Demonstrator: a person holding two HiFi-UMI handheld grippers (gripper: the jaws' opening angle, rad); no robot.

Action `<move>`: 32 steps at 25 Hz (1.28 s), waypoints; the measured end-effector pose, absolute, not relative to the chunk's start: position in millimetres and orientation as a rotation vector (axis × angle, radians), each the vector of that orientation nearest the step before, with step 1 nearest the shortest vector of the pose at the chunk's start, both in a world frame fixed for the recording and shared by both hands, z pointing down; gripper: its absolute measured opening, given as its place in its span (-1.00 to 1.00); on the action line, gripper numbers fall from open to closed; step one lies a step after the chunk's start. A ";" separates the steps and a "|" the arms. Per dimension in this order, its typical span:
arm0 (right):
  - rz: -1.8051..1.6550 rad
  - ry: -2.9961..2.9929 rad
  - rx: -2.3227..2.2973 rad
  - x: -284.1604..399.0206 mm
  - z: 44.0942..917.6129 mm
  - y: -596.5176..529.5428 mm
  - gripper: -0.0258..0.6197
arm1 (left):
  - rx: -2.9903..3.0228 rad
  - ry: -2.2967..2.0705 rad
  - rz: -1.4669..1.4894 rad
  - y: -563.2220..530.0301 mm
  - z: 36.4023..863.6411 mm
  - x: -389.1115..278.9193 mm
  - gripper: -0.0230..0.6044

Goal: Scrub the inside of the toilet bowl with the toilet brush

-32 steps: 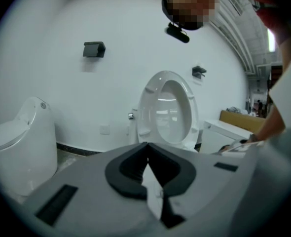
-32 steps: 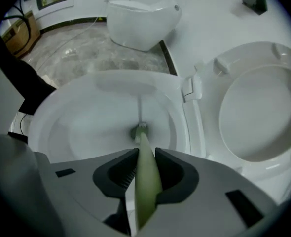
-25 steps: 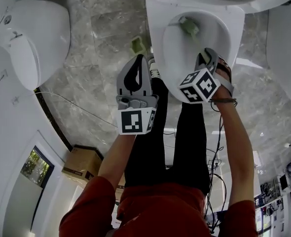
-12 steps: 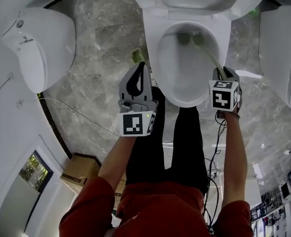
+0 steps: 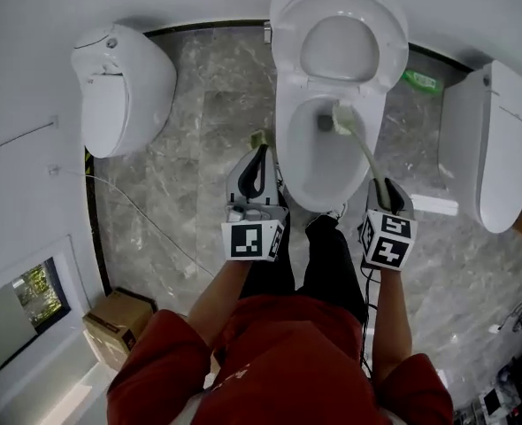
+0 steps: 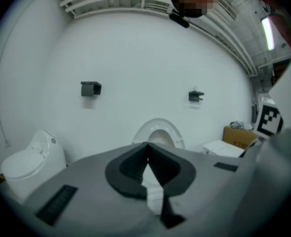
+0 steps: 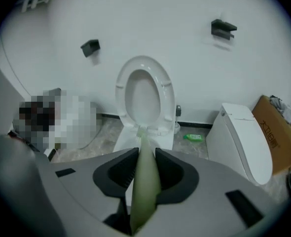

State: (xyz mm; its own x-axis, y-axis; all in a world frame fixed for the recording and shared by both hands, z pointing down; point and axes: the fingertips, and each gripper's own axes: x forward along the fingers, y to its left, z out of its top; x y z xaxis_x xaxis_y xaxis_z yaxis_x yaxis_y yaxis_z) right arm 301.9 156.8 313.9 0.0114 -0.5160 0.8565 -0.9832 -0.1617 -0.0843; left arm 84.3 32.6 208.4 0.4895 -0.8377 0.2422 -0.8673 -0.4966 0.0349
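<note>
The white toilet point(image 5: 305, 180) stands with its lid point(image 5: 339, 47) raised. A pale green toilet brush has its head point(image 5: 341, 119) over the back of the bowl, and its handle point(image 5: 364, 153) slants down to my right gripper point(image 5: 387, 186). In the right gripper view the jaws of that gripper point(image 7: 146, 153) are shut on the handle point(image 7: 145, 174), with the brush head point(image 7: 141, 128) at the bowl's rim. My left gripper point(image 5: 259, 152) hangs left of the bowl; its jaws point(image 6: 146, 147) are shut on nothing and point at the wall above the lid point(image 6: 158, 131).
A second toilet point(image 5: 124, 87) stands at the left and a third point(image 5: 495, 144) at the right. A green bottle point(image 5: 420, 81) lies by the wall. A small green holder point(image 5: 259, 137) sits left of the bowl. A cardboard box point(image 5: 115, 321) and a floor cable point(image 5: 146, 220) lie at the left.
Both grippers have risen and the view has pulled back from the bowl. The right gripper has rolled, and the brush head has come up to the bowl's back.
</note>
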 end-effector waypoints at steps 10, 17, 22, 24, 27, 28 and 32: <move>0.910 -1.829 1.581 199.2 205.6 109.9 -0.60 | 2.471 -1.751 0.161 46.0 111.7 -12.2 -0.93; 0.850 -1.705 1.334 66.4 311.6 62.4 -0.60 | 2.356 -1.852 0.231 13.1 159.2 -138.6 -0.93; 0.778 -1.586 1.151 -15.0 464.4 60.4 -0.60 | 2.267 -1.772 0.397 3.8 264.6 -206.5 -0.93; 0.783 -1.528 1.114 -37.9 522.0 58.7 -0.60 | 2.303 -1.746 0.392 -11.9 305.8 -224.9 -0.93; 0.790 -1.470 1.100 -57.5 588.6 49.4 -0.60 | 2.348 -1.718 0.386 -31.3 365.5 -242.9 -0.93; 0.796 -1.456 1.096 -62.1 604.9 48.4 -0.60 | 2.343 -1.707 0.397 -33.2 384.6 -247.9 -0.93; 0.853 -1.390 1.072 -67.6 655.1 56.5 -0.60 | 2.282 -1.728 0.399 -37.8 436.4 -263.7 -0.93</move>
State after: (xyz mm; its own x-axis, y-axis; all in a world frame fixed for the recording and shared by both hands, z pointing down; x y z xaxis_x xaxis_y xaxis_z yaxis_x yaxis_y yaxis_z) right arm -67.6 56.5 655.1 0.0420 -0.1310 0.9905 -0.9424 0.3240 0.0829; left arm -263.7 -37.8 436.4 0.2586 -0.8952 0.3629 -0.9637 -0.2647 0.0338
